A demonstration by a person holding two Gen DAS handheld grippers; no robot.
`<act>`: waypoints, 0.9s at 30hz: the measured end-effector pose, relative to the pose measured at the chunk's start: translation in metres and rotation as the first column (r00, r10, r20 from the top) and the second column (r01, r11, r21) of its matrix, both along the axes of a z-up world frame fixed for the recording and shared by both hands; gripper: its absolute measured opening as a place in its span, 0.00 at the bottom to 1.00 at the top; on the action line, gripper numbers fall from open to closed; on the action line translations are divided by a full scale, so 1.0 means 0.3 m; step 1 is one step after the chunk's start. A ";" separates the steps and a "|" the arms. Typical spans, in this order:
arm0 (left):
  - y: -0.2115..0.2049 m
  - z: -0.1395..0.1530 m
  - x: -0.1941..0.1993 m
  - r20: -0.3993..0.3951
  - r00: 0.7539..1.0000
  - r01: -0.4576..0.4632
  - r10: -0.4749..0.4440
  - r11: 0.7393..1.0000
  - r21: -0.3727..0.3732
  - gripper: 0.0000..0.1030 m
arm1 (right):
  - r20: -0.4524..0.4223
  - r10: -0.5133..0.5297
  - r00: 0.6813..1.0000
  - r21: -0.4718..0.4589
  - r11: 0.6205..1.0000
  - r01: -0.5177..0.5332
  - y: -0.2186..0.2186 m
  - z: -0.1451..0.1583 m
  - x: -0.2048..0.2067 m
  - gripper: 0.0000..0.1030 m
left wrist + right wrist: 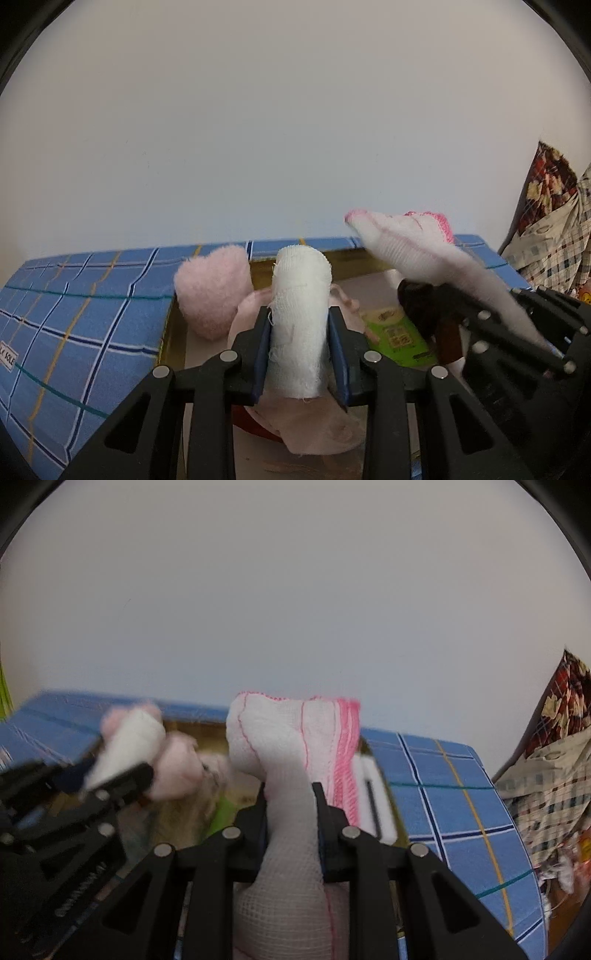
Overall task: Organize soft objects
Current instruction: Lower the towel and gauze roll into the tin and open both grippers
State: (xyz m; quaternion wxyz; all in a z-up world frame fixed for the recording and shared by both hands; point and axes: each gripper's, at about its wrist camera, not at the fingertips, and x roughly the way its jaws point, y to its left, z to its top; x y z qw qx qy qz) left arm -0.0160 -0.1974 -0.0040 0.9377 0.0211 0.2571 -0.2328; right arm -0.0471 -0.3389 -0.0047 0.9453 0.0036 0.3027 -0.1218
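Left tongs are clamped on a white gauze roll; right tongs are clamped on a pink-edged cloth. Both hang above the open box; lower each well inside before releasing.

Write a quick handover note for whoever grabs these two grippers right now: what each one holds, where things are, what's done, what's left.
Left gripper: shut on a white gauze roll, held above the box.
Right gripper: shut on a white cloth with pink trim, also over the box.
In the box: a pink heart plush, pale pink fabric, a green packet, something dark.
The box sits on a blue checked sheet.
Done: some soft things are in the box.
Left: place both held pieces.
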 end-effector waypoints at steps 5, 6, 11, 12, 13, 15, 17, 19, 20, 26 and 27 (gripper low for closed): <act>0.020 0.048 0.000 0.000 1.000 0.025 -0.025 0.999 -0.038 0.31 | 0.065 0.008 0.998 0.104 0.995 -0.015 -0.048 0.068 -0.045 0.19; 0.026 0.059 0.001 -0.004 1.000 0.031 -0.031 0.998 -0.051 0.31 | 0.080 0.012 0.997 0.120 0.992 -0.022 -0.056 0.087 -0.055 0.19; 0.009 0.105 -0.003 0.005 0.998 0.059 -0.059 0.997 -0.052 0.31 | 0.069 0.031 0.997 0.157 0.987 -0.042 -0.076 0.148 -0.039 0.19; 0.002 0.108 -0.002 0.009 0.998 0.065 -0.065 0.997 -0.046 0.31 | 0.054 0.028 0.998 0.183 0.982 -0.037 -0.084 0.149 -0.030 0.19; -0.005 0.107 -0.007 0.008 0.998 0.069 -0.068 0.997 -0.041 0.31 | 0.036 0.026 0.999 0.220 0.975 -0.033 -0.094 0.143 -0.020 0.19; -0.022 0.097 -0.005 -0.008 0.997 0.072 -0.072 0.997 -0.026 0.31 | 0.010 0.033 0.999 0.296 0.955 -0.034 -0.106 0.121 -0.007 0.19; -0.034 0.084 -0.002 -0.026 0.997 0.078 -0.079 0.997 -0.023 0.31 | 0.003 0.039 0.999 0.371 0.928 -0.037 -0.117 0.096 -0.001 0.19; -0.050 0.066 0.004 -0.058 0.995 0.085 -0.086 0.996 -0.013 0.31 | -0.006 0.053 0.999 0.426 0.904 -0.045 -0.120 0.070 0.014 0.19; -0.054 0.059 0.006 -0.068 0.994 0.085 -0.086 0.996 -0.006 0.31 | -0.009 0.057 0.998 0.432 0.900 -0.048 -0.112 0.060 0.020 0.19; -0.076 0.011 0.044 -0.125 0.991 0.057 -0.051 0.997 0.046 0.31 | -0.057 0.034 0.998 0.405 0.914 -0.008 -0.132 0.012 0.053 0.19; -0.086 0.006 0.043 -0.124 0.991 0.058 -0.051 0.997 0.054 0.31 | -0.067 0.028 0.997 0.399 0.917 0.002 -0.139 -0.001 0.062 0.19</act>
